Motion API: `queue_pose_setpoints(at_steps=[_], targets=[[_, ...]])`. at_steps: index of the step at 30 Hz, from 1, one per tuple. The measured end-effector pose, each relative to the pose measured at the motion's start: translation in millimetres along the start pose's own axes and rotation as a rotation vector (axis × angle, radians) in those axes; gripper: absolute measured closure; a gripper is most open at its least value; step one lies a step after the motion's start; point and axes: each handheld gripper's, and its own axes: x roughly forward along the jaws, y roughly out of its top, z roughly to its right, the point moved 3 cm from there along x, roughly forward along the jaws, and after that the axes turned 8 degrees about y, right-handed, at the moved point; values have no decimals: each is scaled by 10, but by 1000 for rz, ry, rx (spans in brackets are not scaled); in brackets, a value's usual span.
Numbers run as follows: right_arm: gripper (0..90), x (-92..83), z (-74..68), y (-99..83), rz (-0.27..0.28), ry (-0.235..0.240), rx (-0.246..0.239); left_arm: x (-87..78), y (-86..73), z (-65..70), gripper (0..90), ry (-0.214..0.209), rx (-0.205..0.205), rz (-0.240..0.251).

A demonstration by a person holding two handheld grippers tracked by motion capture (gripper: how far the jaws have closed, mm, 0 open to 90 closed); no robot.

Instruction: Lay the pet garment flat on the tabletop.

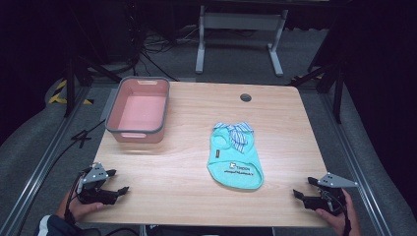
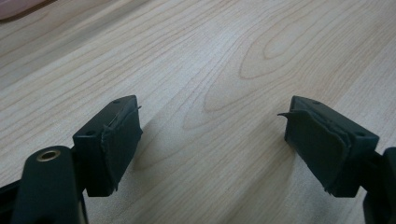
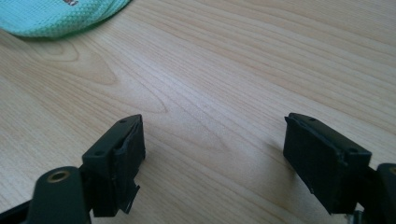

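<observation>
1. The left gripper [image 1: 117, 181] rests at the near left corner of the counter [image 1: 187, 196], fingers [image 2: 116, 140] spread, empty.
2. A pink bin [image 1: 139, 109] sits far left.
3. A teal pet shirt [image 1: 235, 156] lies flat mid-counter.
4. The right gripper [image 1: 305, 188] rests at the near right corner, fingers [image 3: 122, 154] spread, empty.
</observation>
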Motion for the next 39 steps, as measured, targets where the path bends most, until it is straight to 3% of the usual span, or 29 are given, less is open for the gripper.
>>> queue_pose_setpoints(at_steps=[39], targets=[[203,5,8,5,2,-19,16,29,18,27,159,5,-22,2]])
